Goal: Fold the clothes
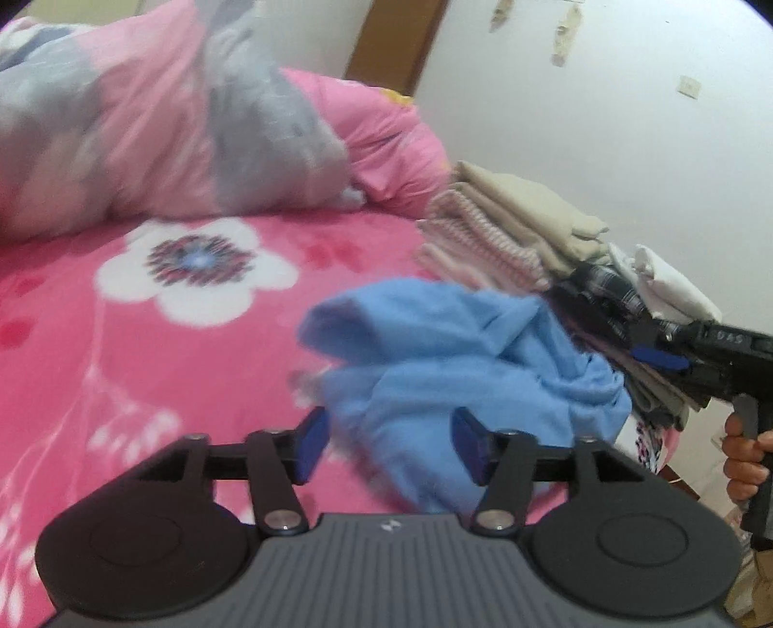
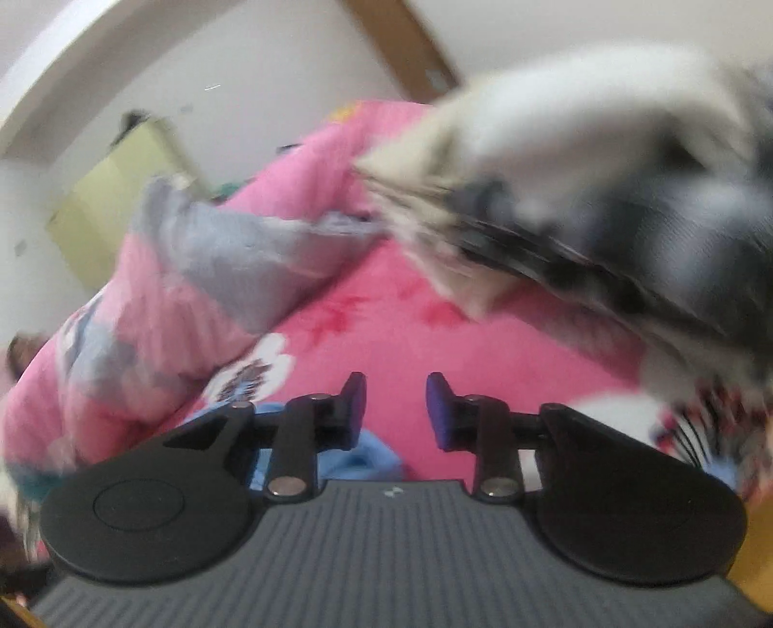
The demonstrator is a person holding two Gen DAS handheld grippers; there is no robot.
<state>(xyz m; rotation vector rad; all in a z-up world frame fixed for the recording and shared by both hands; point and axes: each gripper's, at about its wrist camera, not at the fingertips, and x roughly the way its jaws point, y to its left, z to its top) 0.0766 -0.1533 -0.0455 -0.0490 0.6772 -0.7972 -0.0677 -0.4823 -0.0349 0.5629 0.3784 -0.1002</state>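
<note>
A crumpled light-blue garment (image 1: 459, 367) lies on the pink flowered bedspread (image 1: 145, 362). My left gripper (image 1: 391, 444) hovers just in front of it, jaws open, and the cloth's near edge shows in the gap with neither pad pressing on it. My right gripper (image 2: 396, 408) is also open, with only bedspread showing between its fingers. A bit of the blue garment (image 2: 367, 459) shows under it. In the left wrist view a hand (image 1: 744, 463) holds that right gripper at the far right, its tip against the clothes pile.
A stack of folded clothes (image 1: 507, 232), beige, striped, dark and white, sits at the bed's right edge, and looms blurred in the right wrist view (image 2: 579, 193). A bunched pink and grey quilt (image 1: 169, 121) fills the back left. White wall and a brown door frame (image 1: 391, 43) lie behind.
</note>
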